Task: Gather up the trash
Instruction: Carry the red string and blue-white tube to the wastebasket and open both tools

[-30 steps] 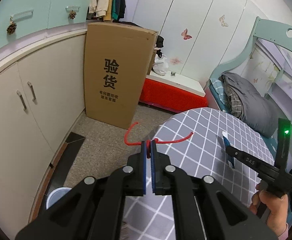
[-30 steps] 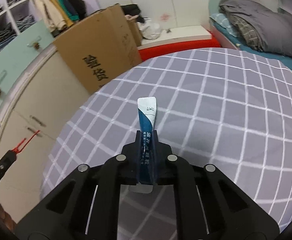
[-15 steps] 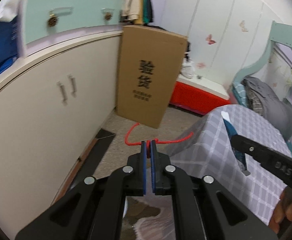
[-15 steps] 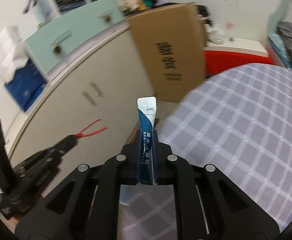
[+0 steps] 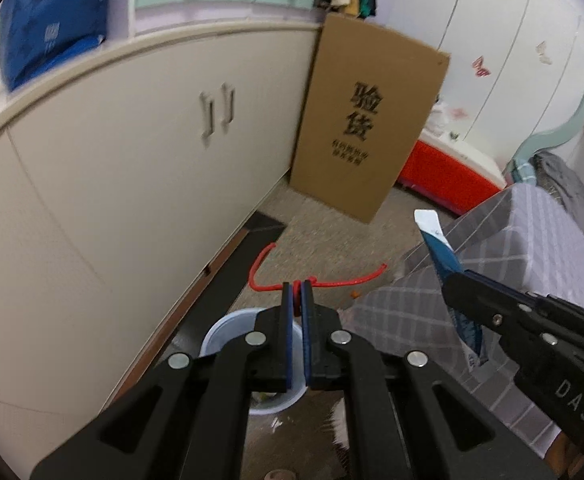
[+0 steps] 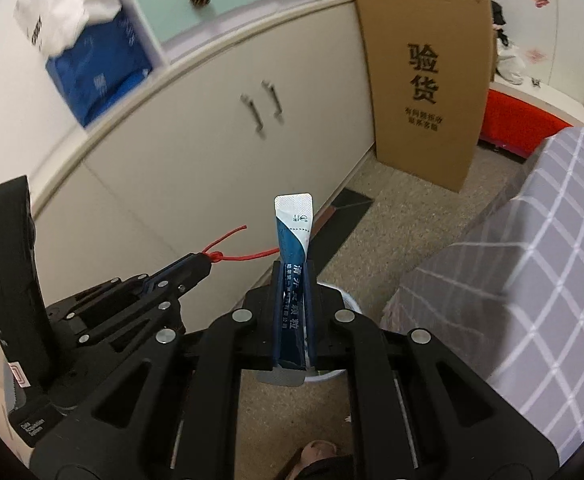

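My left gripper (image 5: 298,290) is shut on a red string (image 5: 334,282) whose ends stick out to both sides. It also shows in the right wrist view (image 6: 205,260), with the string (image 6: 247,255). My right gripper (image 6: 294,270) is shut on a blue and white sachet (image 6: 293,236) that stands upright between the fingers; it also shows in the left wrist view (image 5: 438,242). A pale blue bin (image 5: 227,330) stands on the floor right below both grippers, mostly hidden behind the fingers; its rim shows in the right wrist view (image 6: 348,300).
Cream cupboards (image 5: 131,168) run along the left. A tall cardboard box (image 5: 368,124) leans against them. The table with a grey checked cloth (image 6: 532,264) is on the right. A red and white low bench (image 5: 448,168) stands at the back. The floor is speckled.
Both grippers have swung left off the table and down towards the floor, still holding the string and the sachet. The bin has come into view beneath them.
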{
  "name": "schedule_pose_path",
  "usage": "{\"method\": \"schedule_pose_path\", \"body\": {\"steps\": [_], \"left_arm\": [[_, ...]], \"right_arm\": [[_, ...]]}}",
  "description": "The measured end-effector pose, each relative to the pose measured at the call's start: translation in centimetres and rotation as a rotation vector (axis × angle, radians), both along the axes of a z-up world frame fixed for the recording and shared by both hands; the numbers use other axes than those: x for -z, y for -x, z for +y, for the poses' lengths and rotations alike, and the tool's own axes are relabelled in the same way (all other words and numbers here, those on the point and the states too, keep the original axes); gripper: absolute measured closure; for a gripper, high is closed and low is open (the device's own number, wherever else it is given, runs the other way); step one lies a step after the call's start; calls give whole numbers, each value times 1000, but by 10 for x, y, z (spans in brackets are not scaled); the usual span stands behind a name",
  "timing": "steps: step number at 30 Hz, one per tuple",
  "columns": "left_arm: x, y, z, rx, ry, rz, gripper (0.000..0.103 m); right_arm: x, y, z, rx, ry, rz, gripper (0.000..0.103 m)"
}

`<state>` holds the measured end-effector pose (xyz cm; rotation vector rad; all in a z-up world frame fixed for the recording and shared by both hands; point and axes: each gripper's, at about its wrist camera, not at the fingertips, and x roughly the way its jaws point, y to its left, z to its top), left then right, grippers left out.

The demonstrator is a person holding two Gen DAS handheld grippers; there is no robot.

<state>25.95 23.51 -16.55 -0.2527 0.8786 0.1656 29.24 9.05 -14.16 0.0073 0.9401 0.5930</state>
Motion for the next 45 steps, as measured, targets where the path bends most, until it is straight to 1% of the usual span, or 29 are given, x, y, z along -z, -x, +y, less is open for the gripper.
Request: {"method": "schedule_pose_path", "body": {"steps": [4,7,10,15,16,18,19,20,21,22,24,28,38,45], "left_arm": [[23,-1,14,-8,-6,59,99],[40,-6,22,-15,-3,110,99],[57,-15,30,-19,28,151,97],[71,-26,33,-18,63,179,97],[73,-28,33,-15,67,183,93],[78,-33,32,-11,60,197,67],[81,-35,32,-12,49,201,37],[83,-35,33,-18,35,198,30],[87,-34,34,-28,16,197,30],[90,-34,35,-31,12,208,30],[98,-32,41,-42,38,230,30],[103,-26,51,-72,63,224,30],[93,-8,59,-99,84,181,28],[94,-5,66,-125,92,183,28]], "right_arm": [[21,1,15,-9,21,33,93],[32,-3,15,3,22,60,93],[42,-6,14,14,32,82,93],[52,-10,14,30,38,98,93],[54,-11,13,32,37,100,93],[57,-13,14,37,36,106,93],[58,-14,13,38,37,109,93],[61,-14,14,40,39,114,93],[63,-15,14,41,41,119,93],[65,-15,15,41,42,123,93],[69,-16,17,37,47,131,93],[78,-15,24,26,57,144,93],[89,-16,36,8,63,160,93],[92,-17,41,-5,53,142,91]]}}
